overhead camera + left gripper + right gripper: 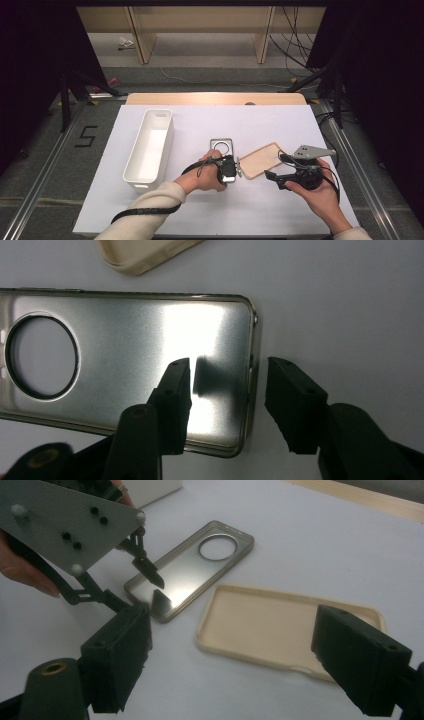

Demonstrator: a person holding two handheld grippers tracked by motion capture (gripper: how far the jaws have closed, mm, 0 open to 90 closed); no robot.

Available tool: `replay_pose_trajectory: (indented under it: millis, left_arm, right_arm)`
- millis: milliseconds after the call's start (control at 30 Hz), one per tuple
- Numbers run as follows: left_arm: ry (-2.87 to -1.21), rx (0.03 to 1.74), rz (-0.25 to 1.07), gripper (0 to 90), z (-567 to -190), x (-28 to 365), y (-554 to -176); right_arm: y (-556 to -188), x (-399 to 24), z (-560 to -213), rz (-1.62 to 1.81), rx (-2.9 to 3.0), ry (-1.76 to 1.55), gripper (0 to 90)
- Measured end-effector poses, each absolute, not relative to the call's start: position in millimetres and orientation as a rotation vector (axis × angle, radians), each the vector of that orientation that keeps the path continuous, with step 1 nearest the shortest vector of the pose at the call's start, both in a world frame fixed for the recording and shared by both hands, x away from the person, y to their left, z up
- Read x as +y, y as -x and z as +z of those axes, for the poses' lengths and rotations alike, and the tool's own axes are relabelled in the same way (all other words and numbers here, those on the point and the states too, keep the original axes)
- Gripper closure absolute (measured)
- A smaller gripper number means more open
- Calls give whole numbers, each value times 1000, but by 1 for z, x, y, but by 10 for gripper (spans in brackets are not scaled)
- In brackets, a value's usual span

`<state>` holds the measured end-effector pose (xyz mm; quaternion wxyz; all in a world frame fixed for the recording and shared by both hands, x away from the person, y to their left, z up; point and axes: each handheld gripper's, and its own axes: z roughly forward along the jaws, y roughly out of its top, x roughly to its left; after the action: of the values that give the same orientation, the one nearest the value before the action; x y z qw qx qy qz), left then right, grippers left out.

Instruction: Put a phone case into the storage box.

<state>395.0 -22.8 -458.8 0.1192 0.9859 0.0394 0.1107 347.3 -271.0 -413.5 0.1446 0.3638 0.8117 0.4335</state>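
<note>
Gleaming silver phone case (pixel 125 355), round camera cutout, flat on table (pixel 350 300)

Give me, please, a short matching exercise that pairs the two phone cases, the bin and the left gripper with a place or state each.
Things:
1. silver phone case
2. beige phone case
3. white bin
4. left gripper

Places or states:
A. stands at the table's left, empty
B. lies hollow side up, in front of the right gripper
C. jaws straddle a case's short end
D. has a round camera hole

Pairs: 1-D, 2-B, 3-A, 4-C
</note>
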Motion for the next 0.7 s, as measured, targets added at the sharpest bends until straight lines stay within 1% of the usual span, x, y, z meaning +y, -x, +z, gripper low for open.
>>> replay_pose_trajectory:
  millis: [33,67,133,267,500,700]
  left_arm:
    - [-2886,115,303,574,-459,-23,-394]
    - [-2894,96,296,617,-458,-24,-395]
    - [-2901,83,284,647,-458,-25,-395]
    - [-2919,62,265,683,-458,-27,-394]
    - [-2926,53,226,733,-458,-27,-396]
    - [-2944,38,211,756,-457,-30,-396]
  right_arm:
    - [-347,-271,-413,1250,2339,-1047,174]
    - [-347,-271,-413,1250,2339,-1047,174]
    - [-347,-271,-414,1250,2340,-1048,174]
    - [-347,-271,-414,1249,2341,-1048,174]
    - [-347,-271,-414,1250,2341,-1048,174]
    - [-347,-271,-414,1249,2342,-1047,174]
